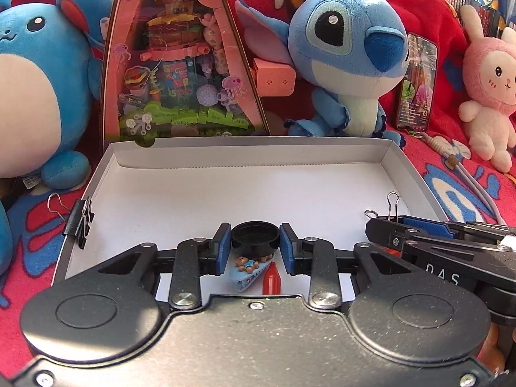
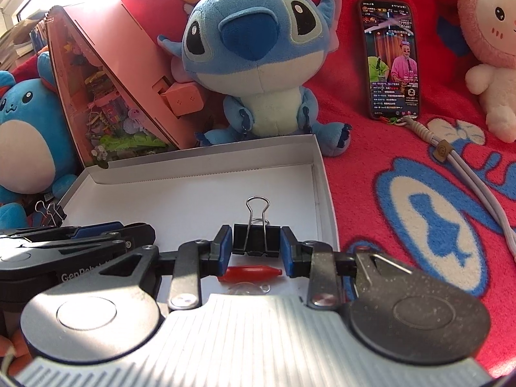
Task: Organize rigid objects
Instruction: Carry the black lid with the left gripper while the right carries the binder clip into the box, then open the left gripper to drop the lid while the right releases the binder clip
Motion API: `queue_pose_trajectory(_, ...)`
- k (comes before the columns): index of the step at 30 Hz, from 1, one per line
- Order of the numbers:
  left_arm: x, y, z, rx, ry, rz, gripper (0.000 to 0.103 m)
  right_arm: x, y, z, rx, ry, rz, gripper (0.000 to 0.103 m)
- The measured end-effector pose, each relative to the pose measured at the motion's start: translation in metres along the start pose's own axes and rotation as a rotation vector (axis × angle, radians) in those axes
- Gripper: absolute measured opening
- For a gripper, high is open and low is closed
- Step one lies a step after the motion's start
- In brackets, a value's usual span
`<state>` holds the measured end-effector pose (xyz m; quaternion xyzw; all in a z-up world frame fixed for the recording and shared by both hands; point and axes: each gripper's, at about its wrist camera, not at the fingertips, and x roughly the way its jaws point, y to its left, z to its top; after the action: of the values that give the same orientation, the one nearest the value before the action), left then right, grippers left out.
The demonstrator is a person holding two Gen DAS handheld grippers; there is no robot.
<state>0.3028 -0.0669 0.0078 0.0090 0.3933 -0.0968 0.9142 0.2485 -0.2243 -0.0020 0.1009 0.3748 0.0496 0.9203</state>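
White box (image 1: 206, 193) taken as landmark, lying open on red blanket (image 2: 403, 167). Left claw (image 1: 255, 244) closed on black cap (image 1: 255, 237), held over box near edge, cap mouth up. Right claw (image 2: 256, 245) closed on black clip (image 2: 256, 239), held over box near right corner, clip handles upright. Red crayon (image 2: 250, 272) and blue hair clip (image 1: 250, 272) seen on box floor under claws. Crayon long axis crosswise to right claw. Second binder clip (image 1: 80, 222) clamped on box left wall. Drop point judged straight below each claw.
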Motion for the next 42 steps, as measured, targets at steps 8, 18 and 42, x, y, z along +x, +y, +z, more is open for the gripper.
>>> queue_pose_trajectory(8, -0.002, -0.001, -0.003, 0.006, 0.006, 0.01, 0.031, -0.002, 0.005, -0.004, -0.043, 0.004, -0.016, 0.039)
queue_pose_trajectory(18, -0.041, 0.008, 0.003, -0.005, -0.076, -0.013, 0.066, -0.029, 0.001, -0.003, -0.031, -0.053, 0.035, 0.062)
queue_pose_trajectory(42, -0.174, 0.015, -0.109, 0.121, -0.194, -0.096, 0.078, -0.151, 0.022, -0.094, -0.366, -0.185, 0.152, 0.085)
